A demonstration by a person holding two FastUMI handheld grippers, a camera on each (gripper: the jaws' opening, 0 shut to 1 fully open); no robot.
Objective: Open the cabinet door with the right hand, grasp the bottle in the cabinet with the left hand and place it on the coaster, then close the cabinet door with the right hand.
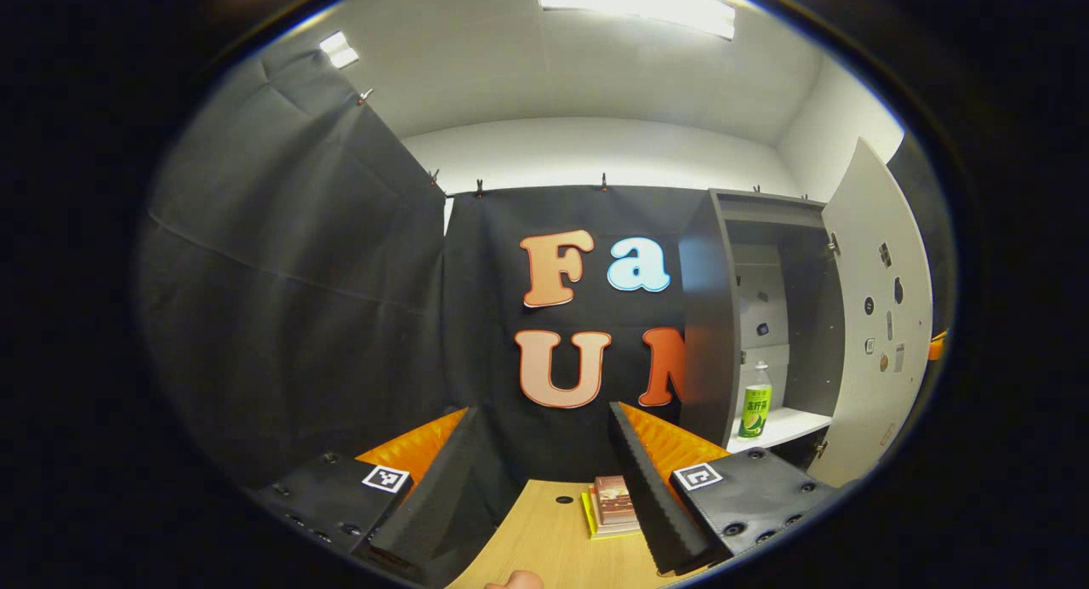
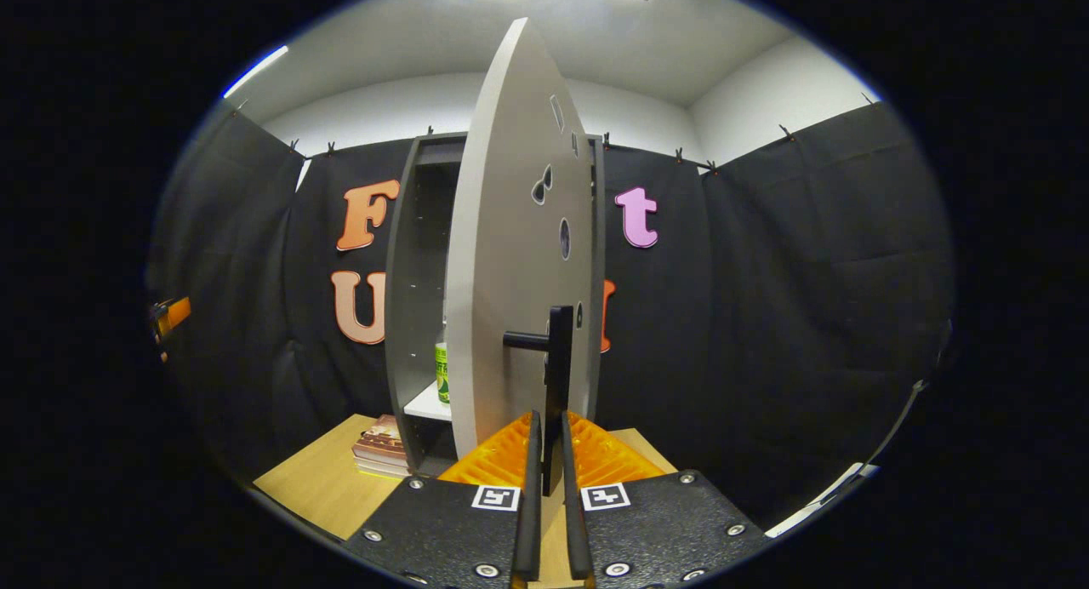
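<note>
The grey cabinet point(image 1: 708, 317) stands at the right of the left gripper view with its door point(image 1: 876, 317) swung wide. A green-labelled bottle point(image 1: 755, 402) with a white cap stands upright on the white shelf point(image 1: 787, 426) inside. My left gripper point(image 1: 542, 410) is open and holds nothing, well to the left of the cabinet and short of it. In the right gripper view the door point(image 2: 510, 257) is seen edge-on. My right gripper point(image 2: 549, 419) is shut on its black bar handle point(image 2: 559, 359). The bottle point(image 2: 441, 372) peeks out behind the door's edge.
A wooden table point(image 1: 553, 546) lies below, with a small stack of books point(image 1: 614, 504) beside the cabinet's foot; the books point(image 2: 379, 448) also lie left of the cabinet point(image 2: 417, 274). Black cloth walls close in all around. Something pale and rounded point(image 1: 515, 580) sits at the table's near edge.
</note>
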